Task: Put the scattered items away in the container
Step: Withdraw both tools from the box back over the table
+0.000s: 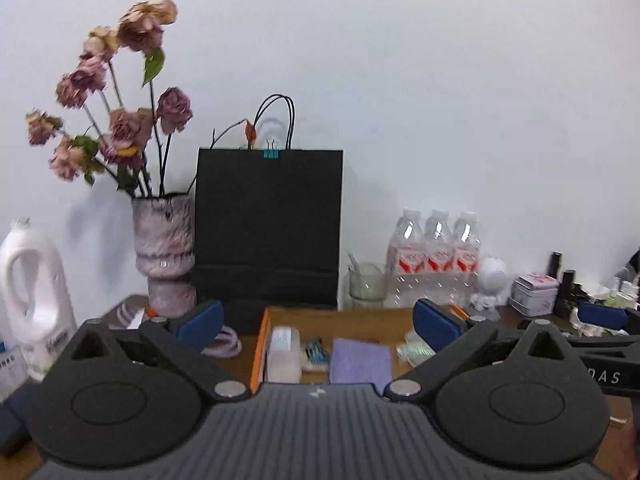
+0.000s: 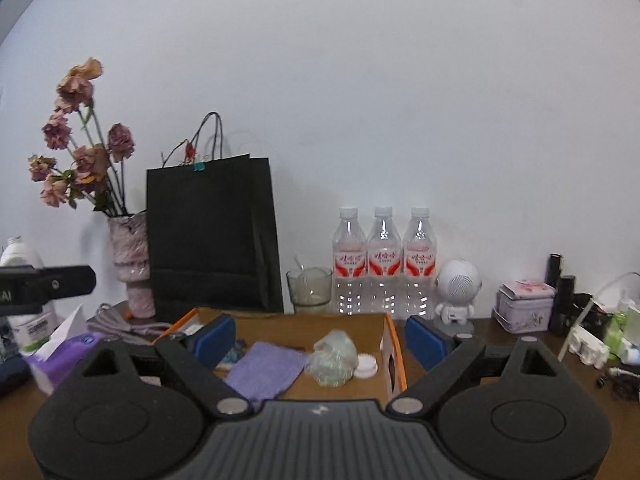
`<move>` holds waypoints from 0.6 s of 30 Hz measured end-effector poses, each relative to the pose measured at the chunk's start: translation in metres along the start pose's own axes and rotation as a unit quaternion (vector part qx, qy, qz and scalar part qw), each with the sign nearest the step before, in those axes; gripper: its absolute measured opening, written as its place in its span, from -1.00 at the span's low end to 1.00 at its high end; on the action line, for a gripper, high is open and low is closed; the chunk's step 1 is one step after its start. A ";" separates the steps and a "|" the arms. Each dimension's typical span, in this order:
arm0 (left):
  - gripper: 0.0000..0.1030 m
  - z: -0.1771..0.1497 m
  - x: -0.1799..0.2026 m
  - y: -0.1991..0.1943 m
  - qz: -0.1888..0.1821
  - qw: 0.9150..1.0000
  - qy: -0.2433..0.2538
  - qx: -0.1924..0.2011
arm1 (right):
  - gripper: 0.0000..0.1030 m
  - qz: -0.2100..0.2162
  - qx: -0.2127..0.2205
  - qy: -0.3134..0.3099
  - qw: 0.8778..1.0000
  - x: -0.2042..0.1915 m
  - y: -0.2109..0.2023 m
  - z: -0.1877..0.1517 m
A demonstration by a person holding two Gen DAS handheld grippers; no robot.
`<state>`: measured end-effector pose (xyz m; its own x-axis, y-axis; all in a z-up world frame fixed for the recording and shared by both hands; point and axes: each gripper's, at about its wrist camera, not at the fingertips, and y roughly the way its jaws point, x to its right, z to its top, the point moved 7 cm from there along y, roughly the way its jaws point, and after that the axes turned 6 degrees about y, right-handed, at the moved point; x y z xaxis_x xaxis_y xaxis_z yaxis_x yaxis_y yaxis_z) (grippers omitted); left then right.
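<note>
An open cardboard box (image 1: pixel 258 356) with orange edges sits on the wooden table, straight ahead of both grippers. Inside lie a purple cloth (image 1: pixel 360 360), a white pack (image 1: pixel 284 354), small blue items (image 1: pixel 314 352) and crinkled clear plastic (image 1: pixel 412 350). The right wrist view shows the same box (image 2: pixel 394 344) with the cloth (image 2: pixel 264 368), the plastic (image 2: pixel 334 358) and a white cap (image 2: pixel 366 366). My left gripper (image 1: pixel 318 326) is open and empty, its blue pads spread over the box. My right gripper (image 2: pixel 320 342) is likewise open and holds nothing.
Behind the box stand a black paper bag (image 1: pixel 268 224), a vase of dried roses (image 1: pixel 164 248), three water bottles (image 2: pixel 384 256), a glass (image 2: pixel 310 288), a white figurine (image 2: pixel 458 288) and a tin (image 2: pixel 524 304). A detergent bottle (image 1: pixel 32 292) and a tissue pack (image 2: pixel 60 356) are left.
</note>
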<state>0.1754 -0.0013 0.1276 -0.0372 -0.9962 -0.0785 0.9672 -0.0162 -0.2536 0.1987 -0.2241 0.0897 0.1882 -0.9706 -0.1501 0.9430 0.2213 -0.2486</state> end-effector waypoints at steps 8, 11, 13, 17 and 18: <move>1.00 -0.068 0.012 -0.086 -0.031 0.998 0.012 -0.047 | 0.82 -0.001 -0.022 -0.032 0.999 -0.017 -0.109 -0.048; 1.00 -0.091 0.015 -0.125 -0.042 0.998 -0.001 -0.051 | 0.83 0.019 -0.041 -0.014 0.999 -0.020 -0.146 -0.075; 1.00 -0.102 0.020 -0.146 -0.043 0.997 0.016 -0.061 | 0.83 0.020 -0.059 -0.030 0.998 -0.023 -0.162 -0.093; 1.00 -0.118 0.019 -0.190 -0.023 0.998 0.032 -0.043 | 0.83 0.009 -0.079 -0.021 0.997 -0.022 -0.191 -0.122; 1.00 -0.125 0.017 -0.200 -0.025 0.998 0.025 -0.043 | 0.83 0.010 -0.086 -0.012 0.996 -0.021 -0.198 -0.132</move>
<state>-0.0501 -0.0045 0.0565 -0.0988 -0.9889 -0.1108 0.9389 -0.0557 -0.3397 -0.0281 -0.2353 0.0161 0.2144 -0.9674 -0.1349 0.8784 0.2514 -0.4064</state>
